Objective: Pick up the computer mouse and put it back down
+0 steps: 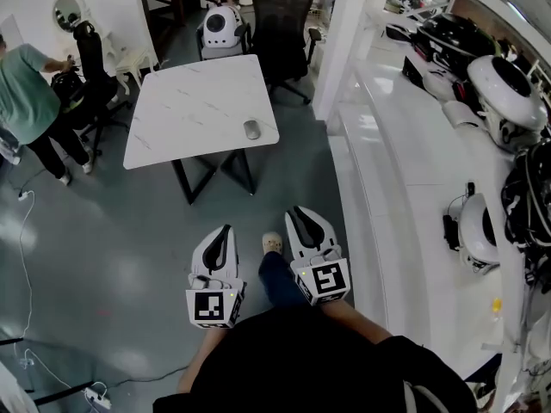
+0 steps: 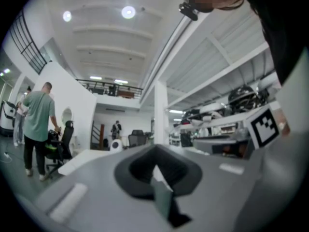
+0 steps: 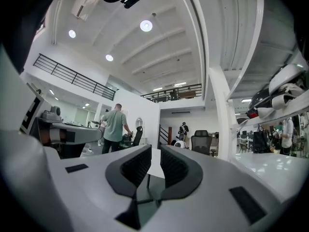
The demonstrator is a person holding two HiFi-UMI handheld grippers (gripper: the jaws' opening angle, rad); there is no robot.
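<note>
Head view: computer mouse (image 1: 251, 129) lies on white marble-top table (image 1: 189, 101), near the table's front-right corner, w/ nothing else on the top. Both grippers are held low in front of the person's body, well short of the table and well apart from the mouse, pointing toward it.

Left gripper (image 1: 225, 231) is on the left w/ its marker cube facing up. In the left gripper view its dark pads meet at the tips and it holds nothing. Right gripper (image 1: 298, 213) sits just beside it, the person's shoe (image 1: 272, 243) on the grey floor between the two. In the right gripper view its jaws are drawn in to a narrow slit, nothing between them; only the table edge shows through.

A black office chair (image 1: 282, 15) stands at the table's far side. A person in a green shirt (image 1: 30, 93) stands off to the left by another chair. White shelving (image 1: 387, 188) w/ gear runs along the right. Can't make out the mouse in either gripper view.
</note>
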